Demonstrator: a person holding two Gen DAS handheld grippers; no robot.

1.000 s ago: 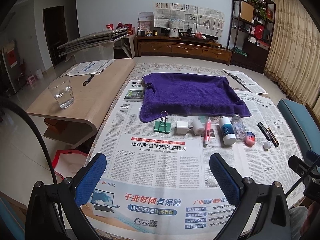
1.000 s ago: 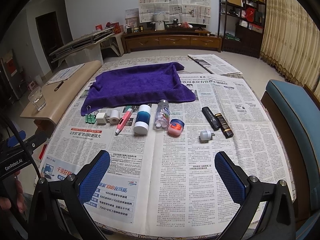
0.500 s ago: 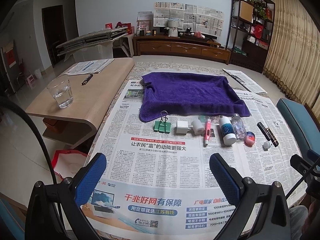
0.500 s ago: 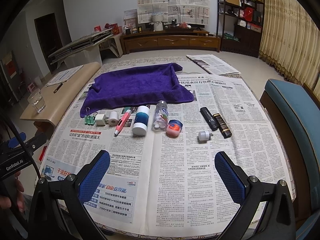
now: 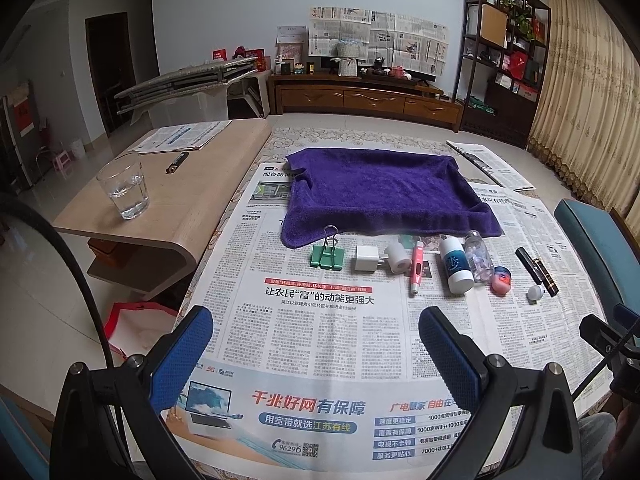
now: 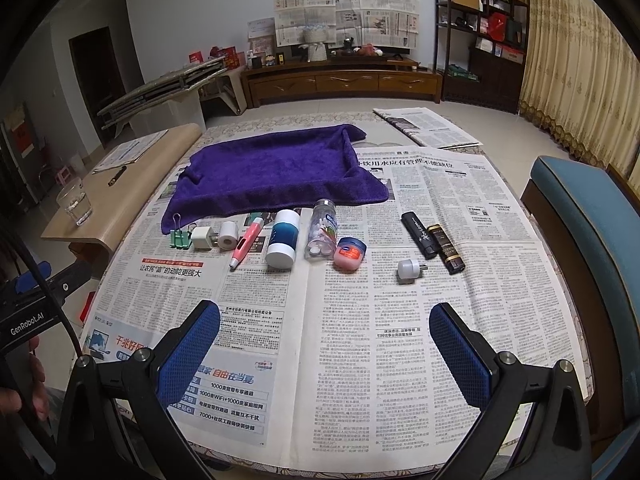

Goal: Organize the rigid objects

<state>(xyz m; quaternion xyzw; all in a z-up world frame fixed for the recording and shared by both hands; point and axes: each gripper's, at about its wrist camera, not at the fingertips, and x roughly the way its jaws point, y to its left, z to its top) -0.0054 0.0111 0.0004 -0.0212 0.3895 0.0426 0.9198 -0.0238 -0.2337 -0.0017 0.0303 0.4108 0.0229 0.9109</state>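
Note:
A row of small objects lies on newspaper before a purple towel [image 5: 384, 192] [image 6: 276, 172]: green binder clips [image 5: 327, 256] [image 6: 179, 237], a white charger [image 5: 366, 259] [image 6: 202, 237], a white roll [image 5: 398, 257] [image 6: 228, 235], a pink pen [image 5: 415, 267] [image 6: 246, 243], a white-blue bottle [image 5: 455, 265] [image 6: 282, 243], a clear pill bottle [image 5: 479, 256] [image 6: 321, 235], a pink jar [image 5: 502, 279] [image 6: 350, 253], a small white plug [image 6: 408, 270], two black tubes [image 6: 434, 241]. My left gripper [image 5: 316, 332] and right gripper [image 6: 325, 328] are open, empty, hovering near the table's front.
A wooden side table [image 5: 192, 192] at the left holds a glass of water [image 5: 124, 186], a pen and papers. A blue chair [image 6: 580, 216] stands at the right. A TV cabinet [image 5: 368, 98] and shelves [image 5: 504, 64] are far behind.
Both grippers have drifted slightly; the objects look a little lower and nearer in both views. Nothing on the table has moved.

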